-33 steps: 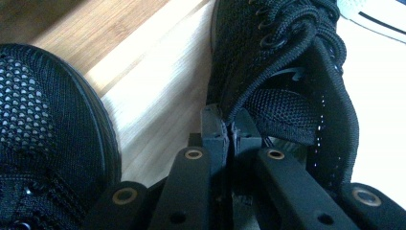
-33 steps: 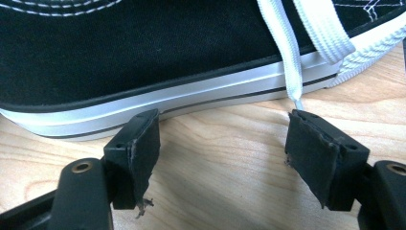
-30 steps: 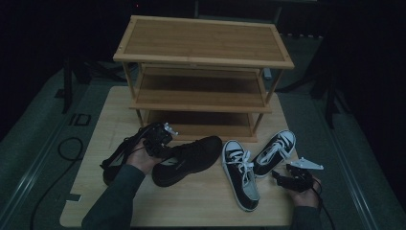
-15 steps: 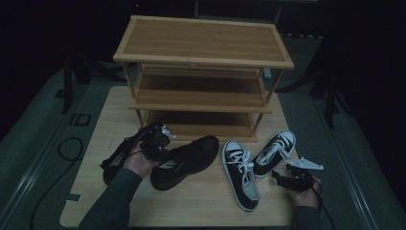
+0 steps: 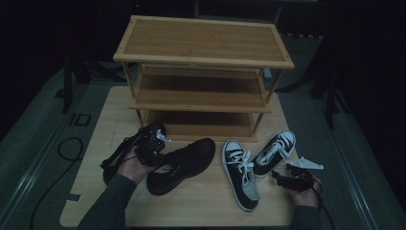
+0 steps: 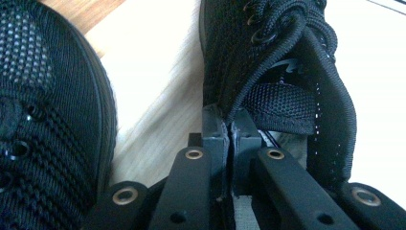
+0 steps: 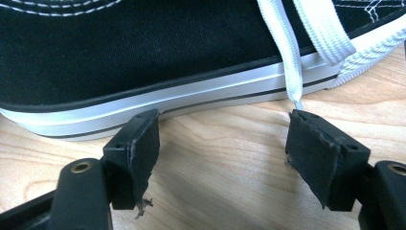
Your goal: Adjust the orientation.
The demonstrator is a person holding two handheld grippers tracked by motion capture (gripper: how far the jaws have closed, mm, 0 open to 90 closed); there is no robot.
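Observation:
My left gripper is shut on the collar edge of a black mesh shoe at the left of the wooden board. In the left gripper view the jaws pinch that shoe beside its tongue. The second black mesh shoe lies next to it. At the front right, my right gripper stands open and low on the board. Its pads face the white sole of a black canvas sneaker, and nothing is between them. A white lace end hangs by the right pad.
Two black-and-white sneakers lie side by side right of centre. A three-tier bamboo shoe rack stands at the back of the board. A black cable loops on the mat at the left.
My left gripper, with the shoe in it, has shifted slightly toward the near side. The right gripper and the sneakers have stayed put.

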